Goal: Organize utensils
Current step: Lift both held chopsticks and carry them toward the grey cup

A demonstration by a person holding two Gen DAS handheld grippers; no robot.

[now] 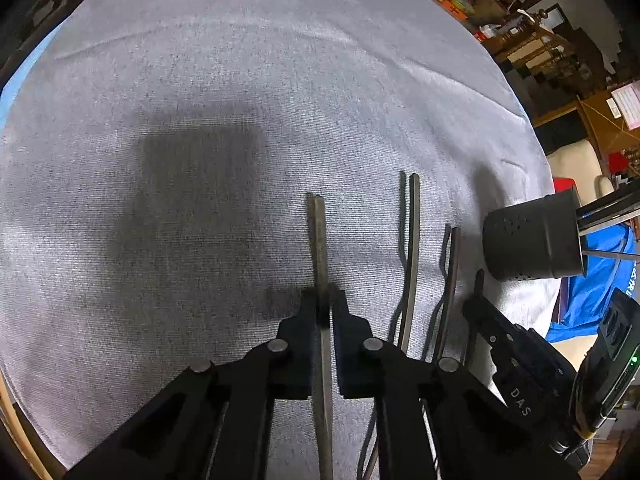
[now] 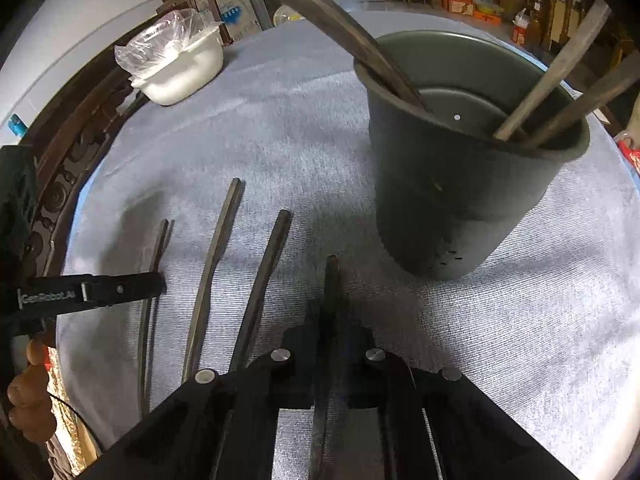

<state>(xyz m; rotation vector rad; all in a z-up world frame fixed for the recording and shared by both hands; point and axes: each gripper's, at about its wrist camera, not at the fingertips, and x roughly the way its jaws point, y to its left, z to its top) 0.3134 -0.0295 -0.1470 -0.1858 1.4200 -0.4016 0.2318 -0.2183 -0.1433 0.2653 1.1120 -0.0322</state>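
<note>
Four dark chopsticks point(image 2: 216, 268) lie side by side on the grey-clothed table point(image 2: 280, 140), beside an upright dark perforated utensil holder point(image 2: 452, 208) with three more chopsticks point(image 2: 552, 76) leaning inside.

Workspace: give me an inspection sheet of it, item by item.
Surface: grey cloth covers the table, lightly wrinkled.
Job's things: dark holder cup stands upright with three sticks leaning inside; two loose chopsticks lie on the cloth between the grippers.
Clutter: white bowl with a plastic bag in it, at the far edge.
Grippers: left gripper shut on a chopstick; right gripper shut on another chopstick beside the cup.
Cables: a thin dark wire near the person's hand.
Surroundings: wooden furniture and orange boxes behind.
</note>
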